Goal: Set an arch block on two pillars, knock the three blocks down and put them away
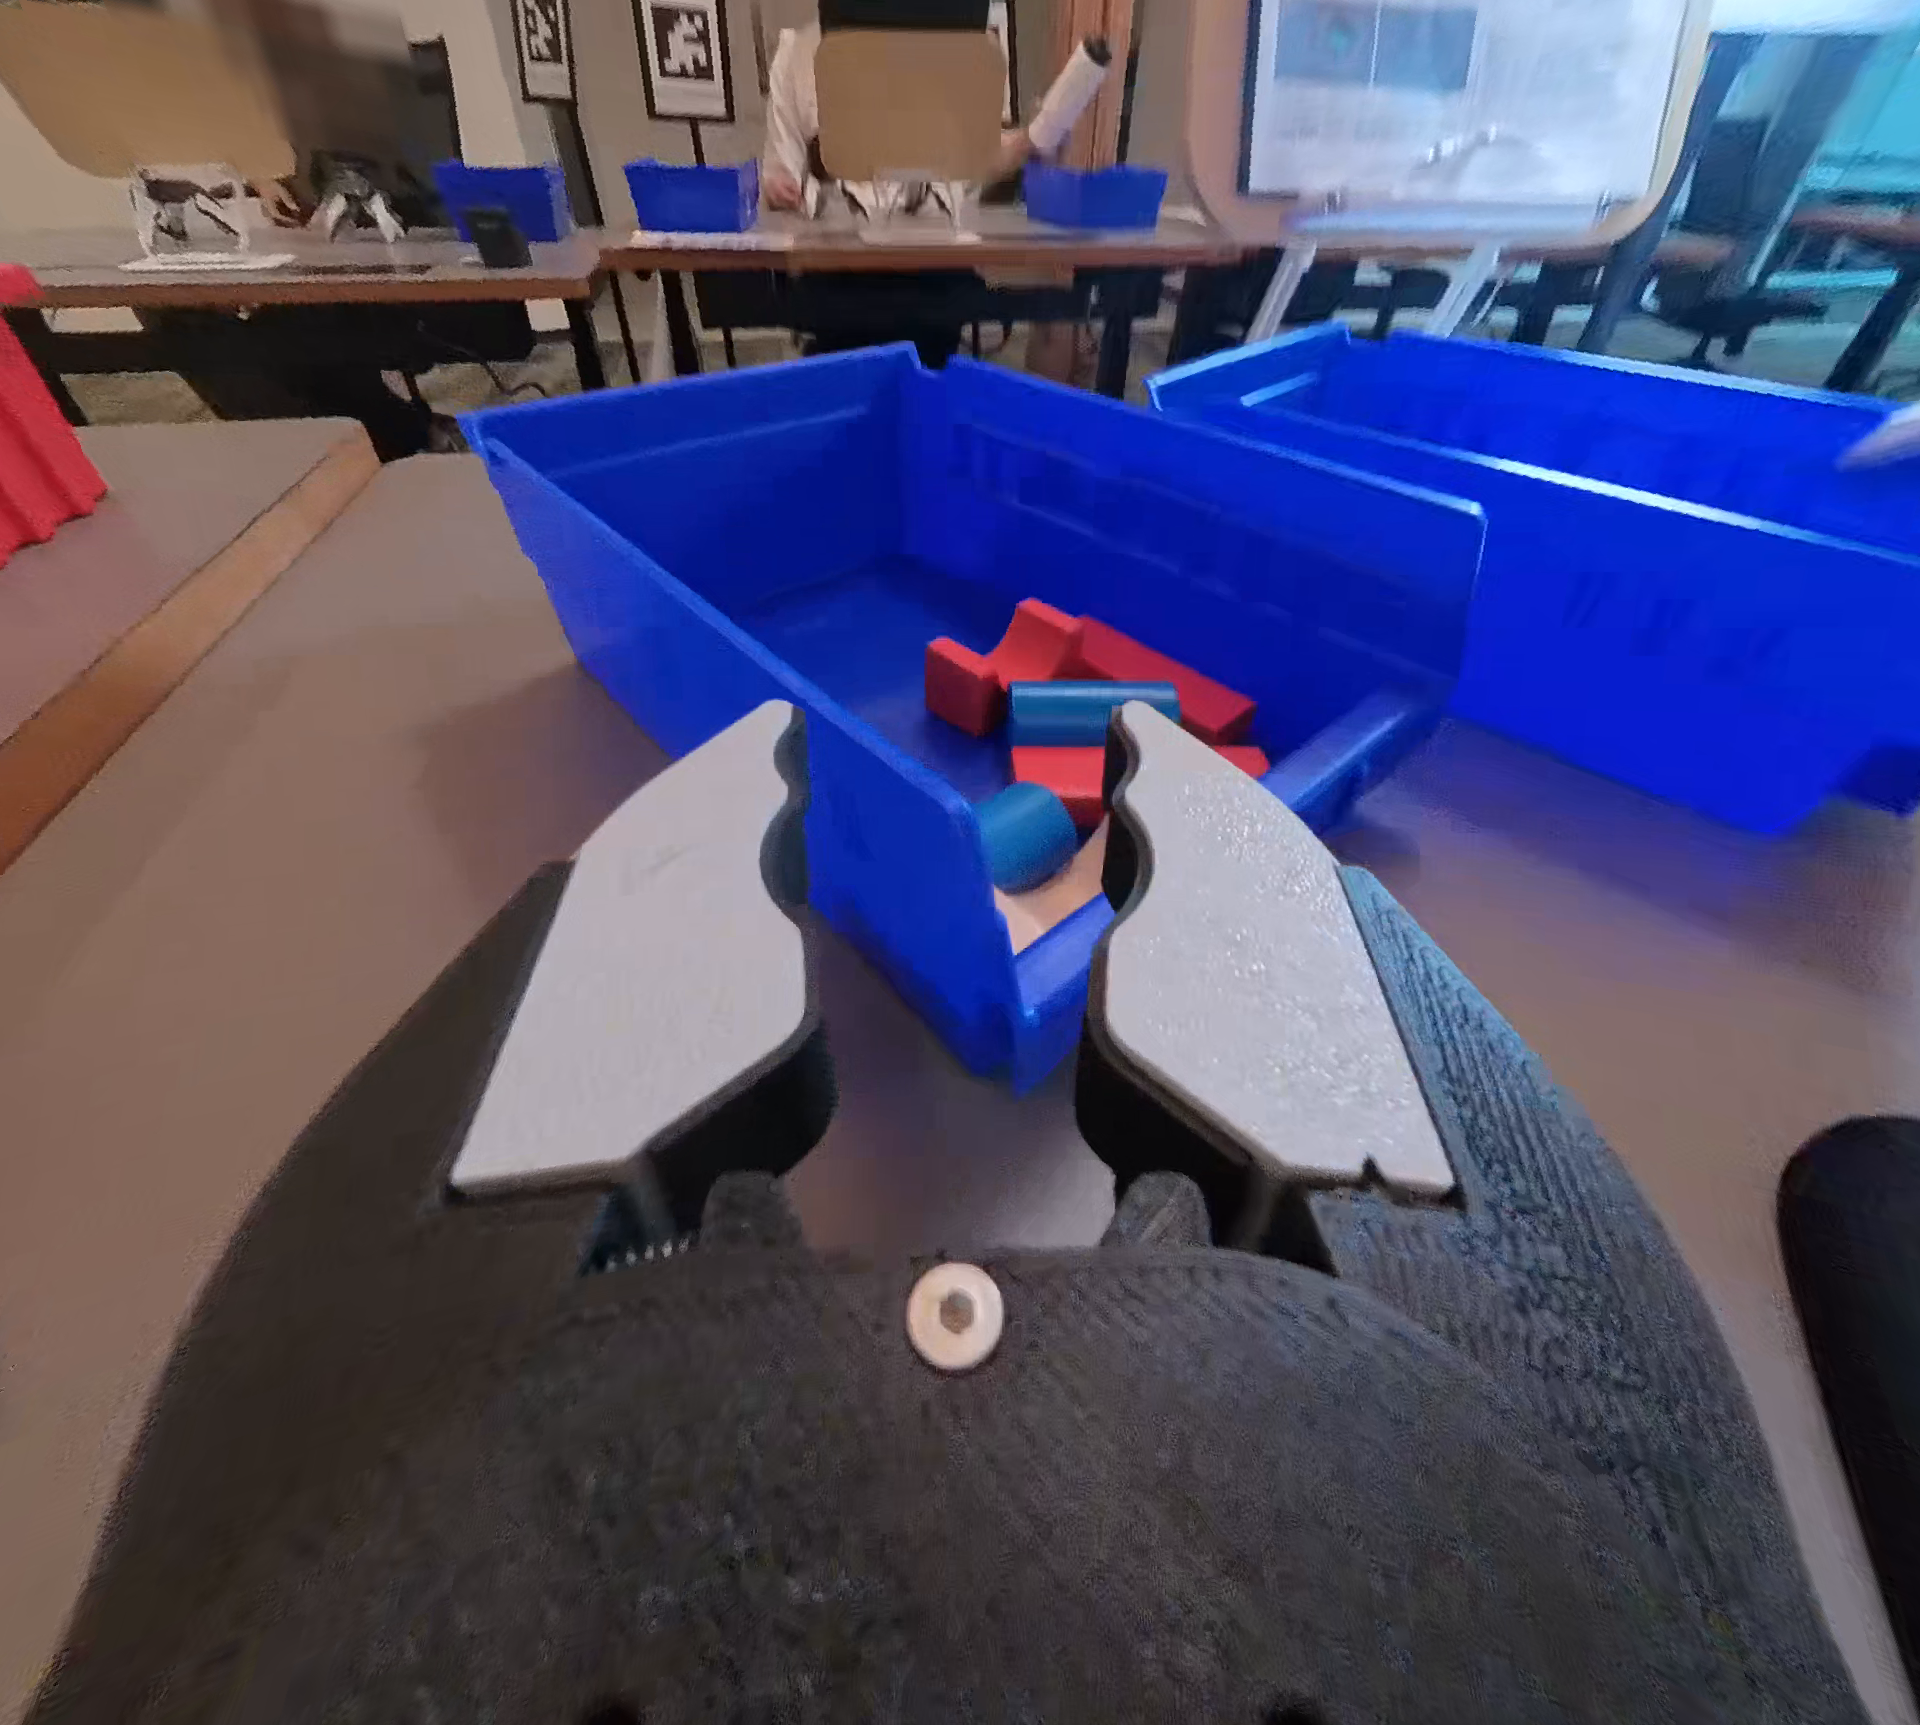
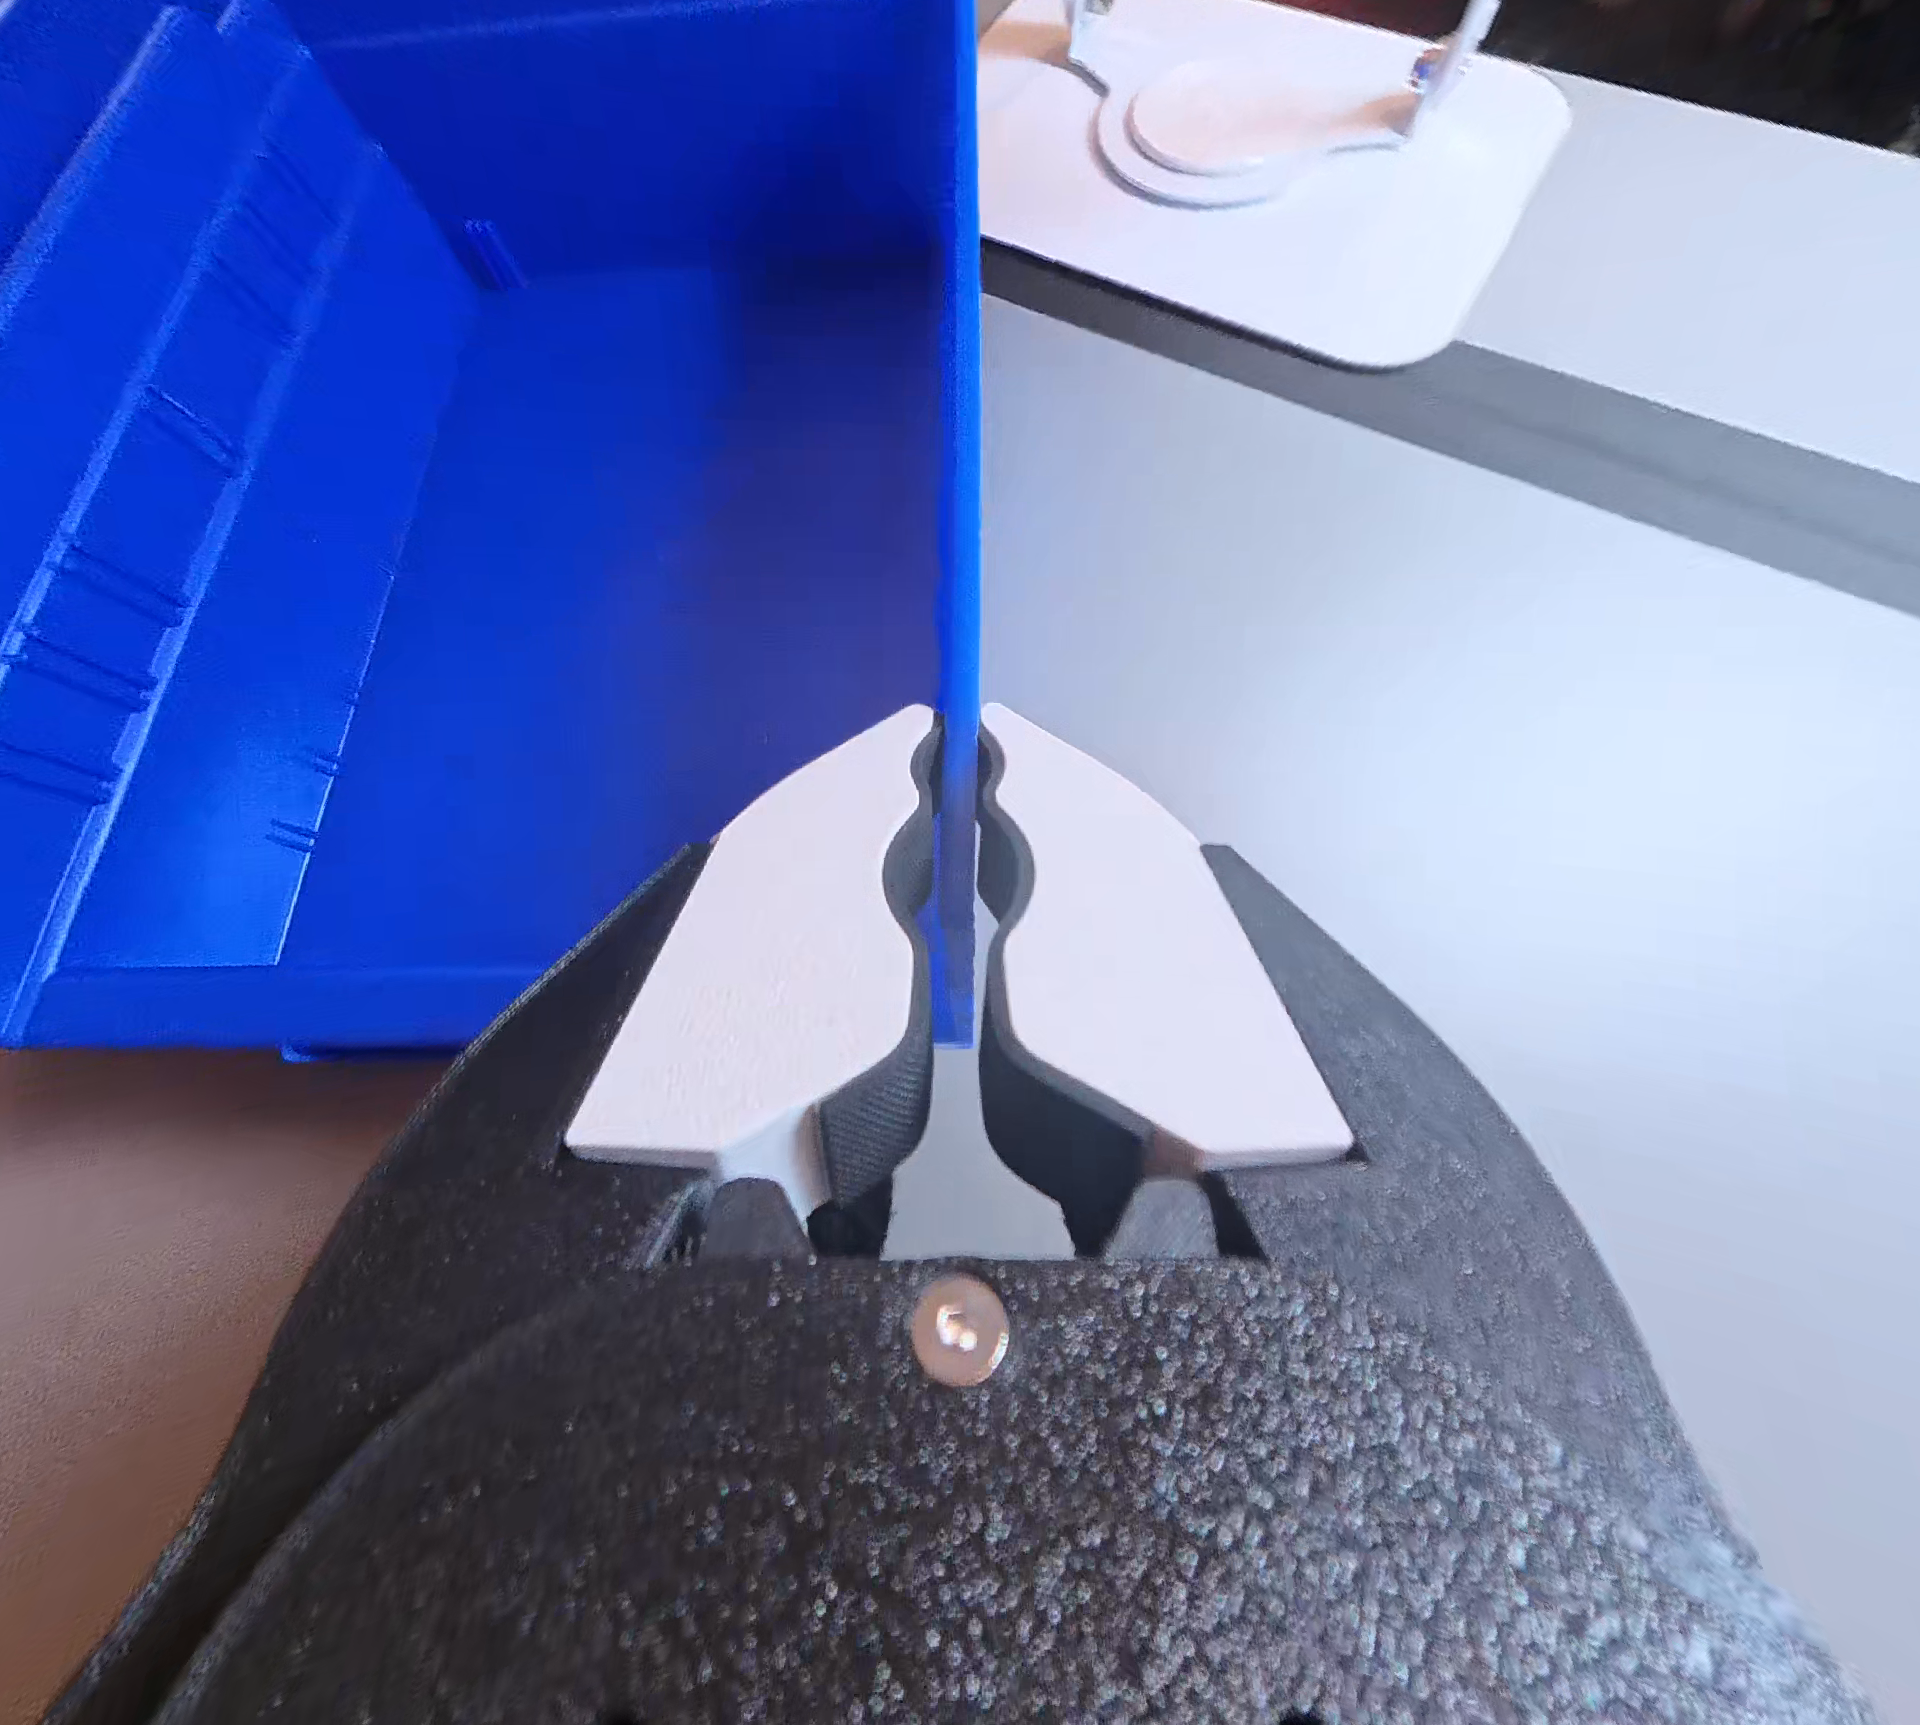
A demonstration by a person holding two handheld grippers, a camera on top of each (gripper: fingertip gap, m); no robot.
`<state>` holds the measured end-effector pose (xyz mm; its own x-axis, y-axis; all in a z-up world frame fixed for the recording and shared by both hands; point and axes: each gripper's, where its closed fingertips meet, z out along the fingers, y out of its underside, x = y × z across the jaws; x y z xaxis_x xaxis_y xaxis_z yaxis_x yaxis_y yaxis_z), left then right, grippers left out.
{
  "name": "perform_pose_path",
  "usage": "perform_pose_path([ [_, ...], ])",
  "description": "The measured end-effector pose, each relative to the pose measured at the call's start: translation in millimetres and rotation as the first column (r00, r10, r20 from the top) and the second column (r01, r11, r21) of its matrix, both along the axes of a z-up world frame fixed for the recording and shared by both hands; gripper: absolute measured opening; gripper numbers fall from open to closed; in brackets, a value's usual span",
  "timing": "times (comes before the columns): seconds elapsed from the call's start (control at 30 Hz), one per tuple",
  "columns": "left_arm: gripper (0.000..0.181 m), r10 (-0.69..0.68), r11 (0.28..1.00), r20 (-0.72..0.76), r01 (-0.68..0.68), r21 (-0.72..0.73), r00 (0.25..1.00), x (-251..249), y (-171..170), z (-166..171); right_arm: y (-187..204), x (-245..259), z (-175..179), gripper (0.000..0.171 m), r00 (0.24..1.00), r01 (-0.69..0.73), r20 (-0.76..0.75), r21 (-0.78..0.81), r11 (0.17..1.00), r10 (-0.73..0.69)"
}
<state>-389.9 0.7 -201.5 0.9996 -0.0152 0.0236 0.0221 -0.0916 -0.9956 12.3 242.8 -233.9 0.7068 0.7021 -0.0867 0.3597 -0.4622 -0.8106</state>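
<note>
Blocks: red arch block with red and blue blocks, heaped inside nearer blue bin
Left gripper: jaws wide apart, holding nothing, straddling that bin's near corner
Right gripper: clamped on second bin's side wall, apparently empty inside
Far: white stand base on table

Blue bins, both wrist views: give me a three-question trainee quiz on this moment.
1. True or false: the right gripper is shut on a wall of the empty blue bin.
2. Which colours are the blocks in the left-view bin?
3. The left gripper is: A open, B shut on a block.

Key: 1 true. 2 red and blue. 3 A.
</note>
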Motion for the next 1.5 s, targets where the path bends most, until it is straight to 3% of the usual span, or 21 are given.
perform_pose_path([
  [0.13, 0.051, 0.12, 0.98, -0.027, -0.114, 0.162, 0.992, -14.6, -15.4, 34.8, -14.1, 72.8, 0.0, 0.003, 0.992, 0.124, -0.019, 0.02, 0.992, -0.123],
  [0.23, 0.045, 0.088, 0.978, -0.056, -0.076, 0.193, 0.994, 3.9, -12.2, 48.6, -16.0, 138.5, 0.9, 0.002, 0.963, 0.263, -0.065, 0.029, 0.964, -0.26],
  [0.4, 0.041, -0.068, 0.982, -0.1, 0.084, 0.17, 0.993, 63.9, 10.3, 60.2, -15.6, 237.7, 3.6, 0.002, 0.862, 0.501, -0.129, 0.068, 0.863, -0.49],
  [0.57, 0.042, -0.159, 0.986, -0.238, 0.167, 0.015, 0.958, 108.5, 37.8, 41.4, -24.0, 285.9, 4.6, 0.003, 0.755, 0.653, -0.203, 0.135, 0.745, -0.624],
  [0.8, 0.066, -0.197, 0.947, -0.352, 0.084, -0.311, 0.915, 99.1, 48.2, -21.3, -46.8, 252.3, 0.4, 0.019, 0.872, 0.476, -0.016, 0.268, 0.838, -0.49],
  [0.93, 0.073, -0.205, 0.903, -0.534, -0.052, -0.426, 0.821, 82.0, 47.5, -43.0, -62.1, 241.0, 6.0, 0.027, 0.891, 0.429, 0.017, 0.295, 0.854, -0.454],
  [1.07, 0.073, -0.238, 0.854, -0.617, -0.14, -0.5, 0.75, 66.9, 49.1, -55.6, -77.3, 226.5, 9.8, 0.034, 0.929, 0.325, 0.066, 0.324, 0.888, -0.364],
  [1.17, 0.069, -0.283, 0.834, -0.612, -0.127, -0.537, 0.739, 67.7, 52.3, -62.2, -84.3, 220.1, 4.6, 0.036, 0.937, 0.28, 0.12, 0.306, 0.91, -0.328],
  [1.33, 0.047, -0.346, 0.802, -0.58, -0.089, -0.591, 0.737, 75.7, 50.5, -69.1, -92.0, 216.4, 25.5, 0.036, 0.915, 0.229, 0.201, 0.454, 0.861, -0.349],
  [1.43, 0.061, -0.378, 0.736, -0.574, -0.14, -0.662, 0.726, 67.5, 41.1, -75.8, -89.3, 221.1, 10.7, 0.055, 0.898, 0.201, 0.291, 0.397, 0.896, -0.33],
  [1.5, 0.061, -0.389, 0.717, -0.574, -0.155, -0.68, 0.72, 63.2, 35.3, -77.9, -88.9, 221.5, 4.4, 0.056, 0.909, 0.189, 0.281, 0.379, 0.906, -0.307],
])
